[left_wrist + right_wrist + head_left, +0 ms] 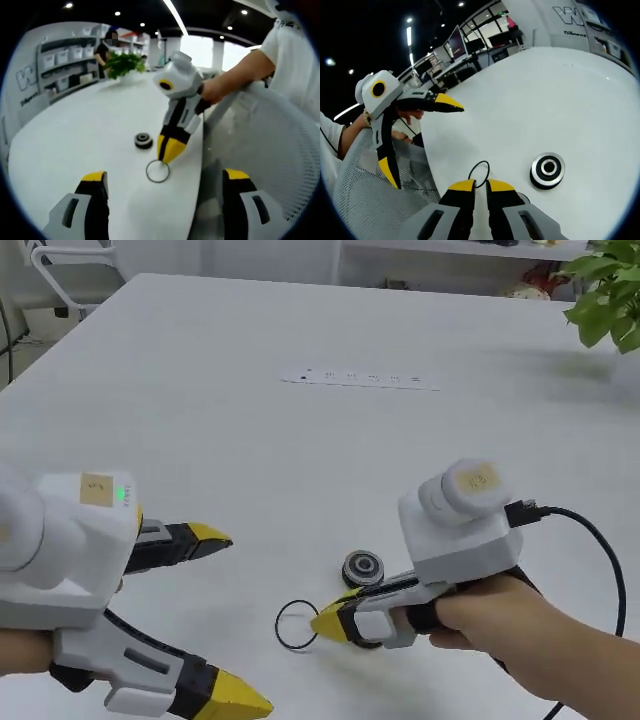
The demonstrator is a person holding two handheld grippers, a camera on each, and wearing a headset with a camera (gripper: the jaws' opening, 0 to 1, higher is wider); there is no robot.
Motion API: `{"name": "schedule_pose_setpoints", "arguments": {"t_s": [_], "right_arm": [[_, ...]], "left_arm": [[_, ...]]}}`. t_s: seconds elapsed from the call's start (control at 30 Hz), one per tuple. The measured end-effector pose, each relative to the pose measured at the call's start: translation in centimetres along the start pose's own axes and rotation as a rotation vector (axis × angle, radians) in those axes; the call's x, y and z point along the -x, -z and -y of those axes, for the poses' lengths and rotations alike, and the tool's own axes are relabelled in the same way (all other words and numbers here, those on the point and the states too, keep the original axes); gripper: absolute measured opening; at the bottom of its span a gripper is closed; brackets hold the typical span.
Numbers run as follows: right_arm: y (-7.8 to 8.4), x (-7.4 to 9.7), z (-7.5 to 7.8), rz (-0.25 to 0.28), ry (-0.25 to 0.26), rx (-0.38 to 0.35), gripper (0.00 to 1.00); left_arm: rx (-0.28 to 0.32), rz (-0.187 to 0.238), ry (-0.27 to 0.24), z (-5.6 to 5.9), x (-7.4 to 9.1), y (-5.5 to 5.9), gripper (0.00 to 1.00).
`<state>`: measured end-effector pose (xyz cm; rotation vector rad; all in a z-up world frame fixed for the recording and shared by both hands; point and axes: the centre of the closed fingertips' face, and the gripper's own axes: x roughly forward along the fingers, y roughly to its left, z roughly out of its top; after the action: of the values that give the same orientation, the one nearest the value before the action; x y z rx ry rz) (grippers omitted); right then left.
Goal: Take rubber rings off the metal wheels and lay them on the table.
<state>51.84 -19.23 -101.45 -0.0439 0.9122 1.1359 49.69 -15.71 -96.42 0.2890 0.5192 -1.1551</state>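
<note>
Right tongs (481, 186): pressed almost together; the tips appear to pinch the near arc of the rubber ring (480, 171).
Rubber ring: lies flat on the table (300, 440), straight ahead of the right tips and touching them, off the wheel.
Governing relation: the ring extends forward from the right tips along the line of those tongs, so parting the tips would probably leave it where it lies.
Metal wheel (547, 170): flat on the table, near the ring but apart from it, to the right of the right tongs' line. A dark band circles its rim; whether that is another ring cannot be told.
Left tongs (232, 620): spread wide and holding nothing, aimed at the ring from the person's left, near it but apart.
Nearer tongs: the right, for both ring and wheel.
Edge: the table's near edge runs close to the ring on the person's side, with a mesh chair back (375, 200) beyond it; a pull that way risks dropping the ring.
Open room: broad bare table beyond the wheel; a power strip (360, 379) and a plant (610, 295) stand well apart.
</note>
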Motion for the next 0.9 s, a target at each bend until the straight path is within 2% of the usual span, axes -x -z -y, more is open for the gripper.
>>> {"name": "schedule_pose_setpoints", "arguments": {"t_s": [0.2, 0.27, 0.53, 0.83, 0.9], "right_arm": [[0.0, 0.2, 0.1, -0.01, 0.021, 0.047, 0.1], [-0.2, 0.4, 0.1, -0.004, 0.021, 0.041, 0.11], [-1.4, 1.6, 0.5, 0.047, 0.041, 0.042, 0.13], [-2.7, 3.1, 0.2, 0.103, 0.037, 0.075, 0.15], [-2.8, 3.4, 0.0, 0.112, 0.026, 0.097, 0.16]], "left_arm": [[-0.007, 0.003, -0.006, -0.1, 0.1, -0.1, 0.96], [-0.007, 0.006, -0.004, -0.1, 0.1, -0.1, 0.96], [-0.015, 0.019, -0.011, -0.2, 0.2, -0.5, 0.95], [-0.015, 0.031, -0.013, -0.2, 0.3, -0.8, 0.94], [-0.023, 0.016, -0.007, -0.2, 0.3, -0.6, 0.94]]}}
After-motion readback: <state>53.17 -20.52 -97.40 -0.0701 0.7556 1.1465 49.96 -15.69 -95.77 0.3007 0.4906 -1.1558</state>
